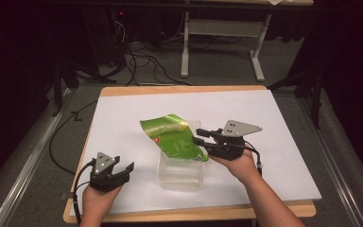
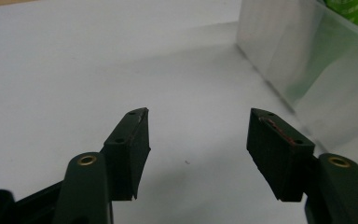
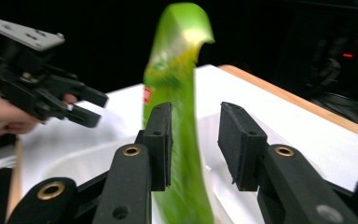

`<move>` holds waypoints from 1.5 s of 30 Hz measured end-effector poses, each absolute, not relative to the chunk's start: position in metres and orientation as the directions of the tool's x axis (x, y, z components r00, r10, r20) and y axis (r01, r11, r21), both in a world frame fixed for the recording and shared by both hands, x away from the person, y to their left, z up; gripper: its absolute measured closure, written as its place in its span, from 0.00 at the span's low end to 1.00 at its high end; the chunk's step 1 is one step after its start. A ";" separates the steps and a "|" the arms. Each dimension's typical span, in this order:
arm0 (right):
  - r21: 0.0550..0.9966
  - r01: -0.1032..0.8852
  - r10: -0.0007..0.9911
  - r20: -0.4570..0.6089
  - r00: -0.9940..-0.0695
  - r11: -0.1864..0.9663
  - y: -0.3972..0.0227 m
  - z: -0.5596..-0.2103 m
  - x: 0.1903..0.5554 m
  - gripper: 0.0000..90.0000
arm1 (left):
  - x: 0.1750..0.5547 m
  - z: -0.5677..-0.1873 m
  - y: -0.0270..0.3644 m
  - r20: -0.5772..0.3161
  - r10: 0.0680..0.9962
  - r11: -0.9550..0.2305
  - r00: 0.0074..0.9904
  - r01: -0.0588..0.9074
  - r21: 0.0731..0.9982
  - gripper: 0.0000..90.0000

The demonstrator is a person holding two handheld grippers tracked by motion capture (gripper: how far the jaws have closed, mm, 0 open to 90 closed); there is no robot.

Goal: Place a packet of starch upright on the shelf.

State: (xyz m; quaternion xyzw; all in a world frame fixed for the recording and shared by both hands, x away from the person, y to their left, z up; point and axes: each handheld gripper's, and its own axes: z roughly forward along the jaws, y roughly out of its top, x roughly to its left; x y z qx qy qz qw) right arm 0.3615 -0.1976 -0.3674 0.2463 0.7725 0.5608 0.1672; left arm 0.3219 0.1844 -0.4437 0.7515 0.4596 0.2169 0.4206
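Left tongs [image 1: 123, 171]: matte black ribbed pads spread wide, holding nothing, hovering over bare paper near the counter's 7 o'clock corner.
Right tongs [image 3: 193, 140]: jaws parted; the pouch passes between them against one pad, and whether it is gripped I cannot tell.
Glossy green foil pouch [image 1: 172, 137]: crinkled, flat, tilted, its lower end over the tub, at 9 o'clock of the right tongs.
Clear plastic rectangular tub [image 1: 179, 172]: smooth see-through walls, near centre, at 3 o'clock of the left tongs.
White paper-covered wooden counter [image 1: 274, 142]: wood edge showing; open room at 12 and 3 o'clock.
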 end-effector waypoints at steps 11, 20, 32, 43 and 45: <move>0.901 0.347 0.738 0.048 -0.673 0.258 -0.226 -0.393 0.341 0.82 | 0.333 -0.446 0.135 -0.103 0.848 -0.201 0.520 0.496 0.845 0.78; 0.812 0.456 0.755 0.029 -0.655 0.365 -0.195 -0.424 0.341 1.00 | 0.328 -0.460 0.107 -0.163 0.797 -0.233 0.581 0.546 0.805 1.00; 0.788 0.465 0.739 0.019 -0.673 0.404 -0.178 -0.425 0.360 1.00 | 0.319 -0.462 0.092 -0.153 0.794 -0.241 0.589 0.535 0.810 1.00; 0.774 0.491 0.737 0.047 -0.674 0.400 -0.182 -0.426 0.371 1.00 | 0.315 -0.464 0.086 -0.170 0.771 -0.247 0.613 0.535 0.808 1.00; 0.792 0.478 0.747 0.042 -0.664 0.380 -0.186 -0.420 0.367 0.99 | 0.314 -0.464 0.087 -0.183 0.769 -0.238 0.612 0.540 0.808 1.00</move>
